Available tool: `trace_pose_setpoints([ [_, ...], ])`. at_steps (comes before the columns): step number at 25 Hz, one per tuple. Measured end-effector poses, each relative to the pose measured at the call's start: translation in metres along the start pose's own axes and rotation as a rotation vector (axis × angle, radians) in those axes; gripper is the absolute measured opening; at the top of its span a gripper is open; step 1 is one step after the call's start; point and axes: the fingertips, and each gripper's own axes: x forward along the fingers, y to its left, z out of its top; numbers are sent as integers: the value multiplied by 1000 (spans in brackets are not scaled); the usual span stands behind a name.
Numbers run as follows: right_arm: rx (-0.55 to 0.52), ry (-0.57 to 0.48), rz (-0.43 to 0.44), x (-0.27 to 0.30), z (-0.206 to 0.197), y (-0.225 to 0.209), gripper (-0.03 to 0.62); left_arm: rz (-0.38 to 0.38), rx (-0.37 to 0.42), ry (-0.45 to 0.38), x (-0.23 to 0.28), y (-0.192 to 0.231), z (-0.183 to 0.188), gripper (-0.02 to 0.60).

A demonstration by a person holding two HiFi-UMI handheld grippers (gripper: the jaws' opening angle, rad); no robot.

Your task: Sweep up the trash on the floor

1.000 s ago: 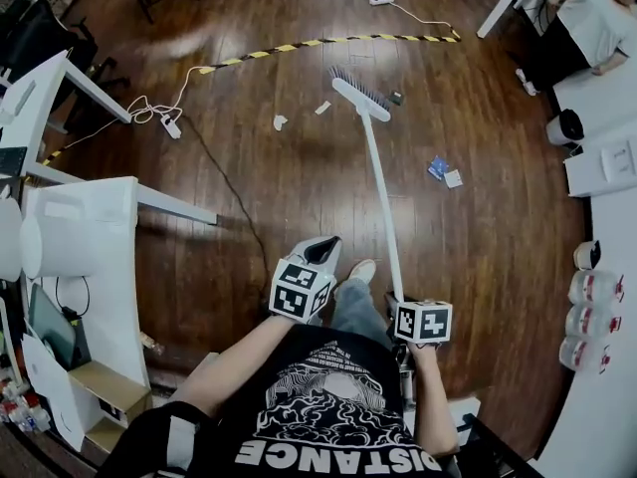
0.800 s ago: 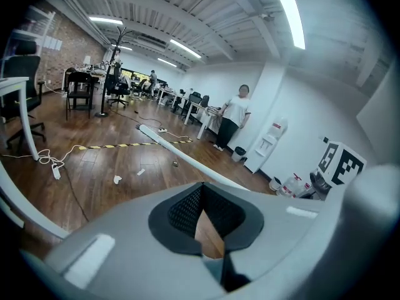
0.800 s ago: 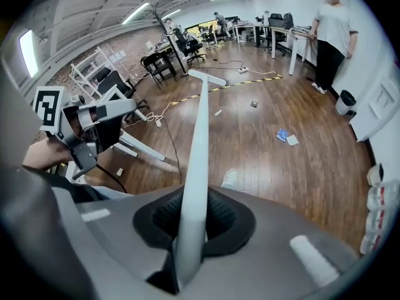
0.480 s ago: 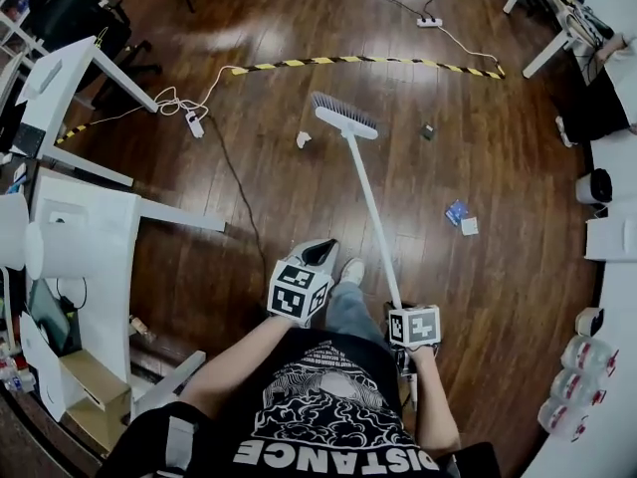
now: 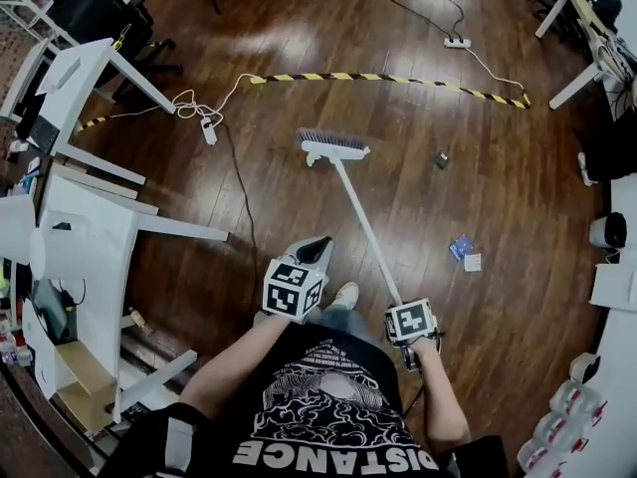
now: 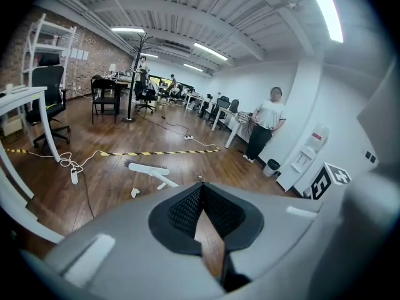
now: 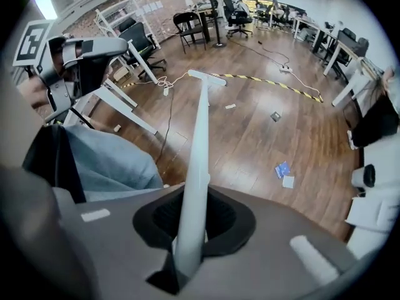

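The right gripper (image 7: pixel 190 220) is clenched on the white handle of the long broom (image 5: pixel 363 222); in the head view its marker cube covers the jaws. Beside it at left, the left gripper (image 6: pixel 201 191) is closed tip to tip on nothing. Farther out, the broom's bristled head meets the dark wooden floor (image 5: pixel 299 207), with a small white paper scrap (image 6: pixel 134 192) just beside it. Blue and white paper pieces (image 5: pixel 465 251) lie to the right, and a dark scrap (image 5: pixel 441 160), too small to identify, lies farther off. White desks (image 5: pixel 90 227) bound the left, and yellow-black striped tape (image 5: pixel 388 78) crosses beyond open floor.

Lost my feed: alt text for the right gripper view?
The right hand-held gripper is shut on a white broom whose head lies ahead on the wood floor. Blue and white scraps lie to its right.
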Motion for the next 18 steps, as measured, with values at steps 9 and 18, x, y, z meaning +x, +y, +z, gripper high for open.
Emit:
trace_pose_setpoints([
  [9,-152,50,-50,17,52,-45,43,54,-59,1,31,20,14,5],
  [18,-364,182,-142,44,135,-92,43,89,-150,12,77,67,34,5],
])
